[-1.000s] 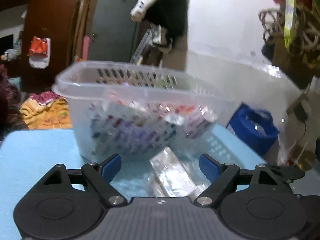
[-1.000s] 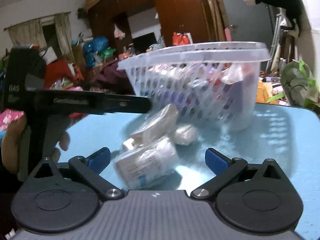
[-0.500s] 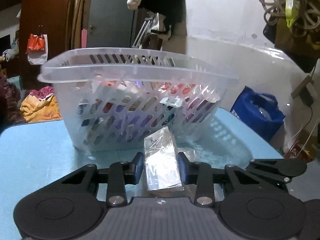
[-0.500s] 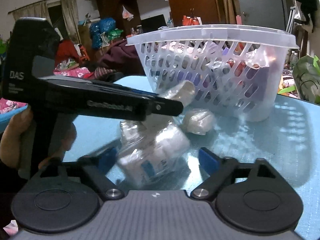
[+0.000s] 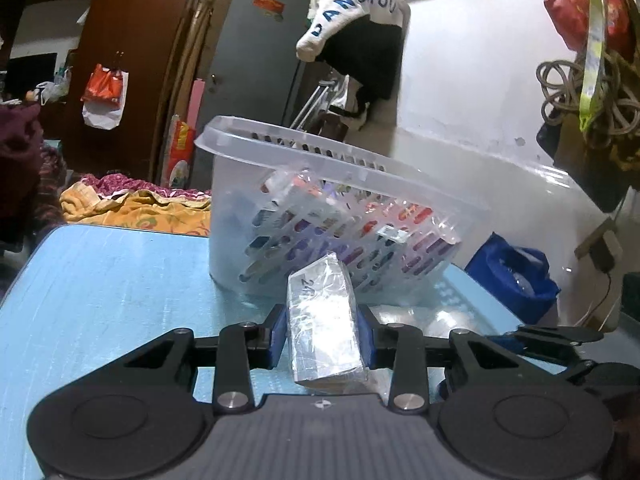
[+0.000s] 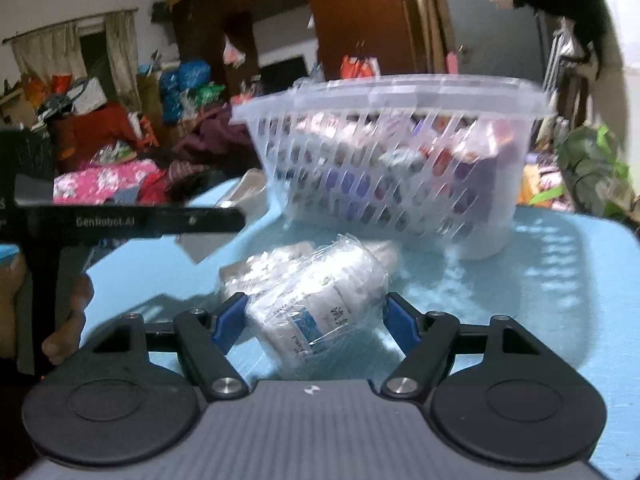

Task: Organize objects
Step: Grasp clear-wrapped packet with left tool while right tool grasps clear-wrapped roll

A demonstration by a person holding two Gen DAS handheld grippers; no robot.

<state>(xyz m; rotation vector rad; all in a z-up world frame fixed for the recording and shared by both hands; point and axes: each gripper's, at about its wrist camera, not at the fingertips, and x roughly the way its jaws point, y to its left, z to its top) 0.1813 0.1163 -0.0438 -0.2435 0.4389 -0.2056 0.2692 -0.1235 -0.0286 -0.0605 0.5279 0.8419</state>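
My left gripper [image 5: 322, 332] is shut on a clear-wrapped packet [image 5: 324, 320] and holds it up in front of the clear plastic basket [image 5: 344, 184], which holds several colourful packs. In the right wrist view my right gripper [image 6: 316, 320] has its blue pads against both sides of a plastic-wrapped white pack [image 6: 320, 300] on the blue table [image 6: 520, 300]. More wrapped packs [image 6: 256, 268] lie behind it, before the basket [image 6: 392, 168]. The left gripper [image 6: 160, 222] reaches in from the left there.
The blue table [image 5: 100, 280] ends close behind the basket. A blue bag [image 5: 516, 276] sits off the right edge by the white wall. Clothes and clutter fill the room beyond.
My left gripper closed on the clear-wrapped packet and lifted it, turning left of the basket. My right gripper closed in around the white pack.
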